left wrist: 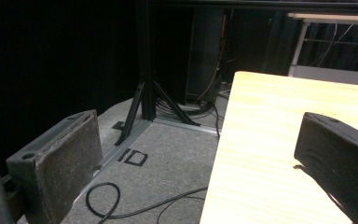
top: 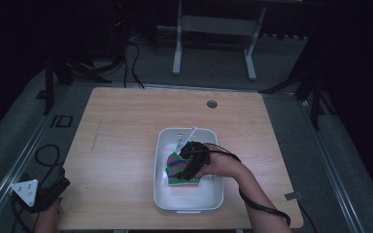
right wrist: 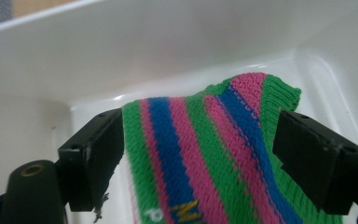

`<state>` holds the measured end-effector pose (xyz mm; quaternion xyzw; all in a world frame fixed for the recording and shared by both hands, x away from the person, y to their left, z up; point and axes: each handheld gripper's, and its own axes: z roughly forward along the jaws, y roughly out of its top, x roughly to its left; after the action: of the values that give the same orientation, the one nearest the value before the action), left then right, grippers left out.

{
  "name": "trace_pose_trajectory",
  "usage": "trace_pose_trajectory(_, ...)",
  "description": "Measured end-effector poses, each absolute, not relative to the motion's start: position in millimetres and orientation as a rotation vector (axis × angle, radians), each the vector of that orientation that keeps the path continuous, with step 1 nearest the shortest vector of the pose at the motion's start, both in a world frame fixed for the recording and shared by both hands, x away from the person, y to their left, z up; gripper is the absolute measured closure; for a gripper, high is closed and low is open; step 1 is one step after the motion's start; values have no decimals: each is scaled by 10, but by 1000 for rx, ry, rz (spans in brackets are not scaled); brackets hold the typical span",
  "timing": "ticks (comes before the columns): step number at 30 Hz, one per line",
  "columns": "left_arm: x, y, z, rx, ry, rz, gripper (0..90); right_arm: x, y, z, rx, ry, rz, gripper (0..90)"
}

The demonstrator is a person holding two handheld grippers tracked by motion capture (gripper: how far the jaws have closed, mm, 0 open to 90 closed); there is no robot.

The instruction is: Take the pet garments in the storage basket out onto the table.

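Two grippers in use; right gripper [top: 188, 156] lowered into white tub [top: 161, 194] near front edge of tabletop [top: 121, 145], right of centre; jaws spread wide, straddling striped sock [right wrist: 205, 154] on tub floor by left wall, gripping nothing; left gripper [top: 41, 191] parked off front-left corner of tabletop, jaws wide apart, empty.
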<state>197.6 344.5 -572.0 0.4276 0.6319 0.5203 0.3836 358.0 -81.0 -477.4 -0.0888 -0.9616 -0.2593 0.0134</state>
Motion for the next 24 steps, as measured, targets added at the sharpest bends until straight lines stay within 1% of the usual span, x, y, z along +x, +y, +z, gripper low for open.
trace_pose_trajectory(11,1979,3441,-5721,1089,1609,1327,12,3613,-558,-5053,-310,-3060,-607,166)
trace_pose_trajectory(18,1978,3441,-5722,1089,1608,1327,12,3571,-490,-5232,-302,-3068,-507,172)
trace_pose_trajectory(20,1979,3440,-5722,1090,1608,1328,12,3555,-483,-5227,-287,-3084,-496,214)
trace_pose_trajectory(22,1978,3439,-5722,1090,1607,1329,12,3521,-473,-5225,-273,-3109,-475,278)
trace_pose_trajectory(24,1977,3439,-5722,1089,1607,1329,12,3491,-465,-5208,-281,-3132,-466,416)
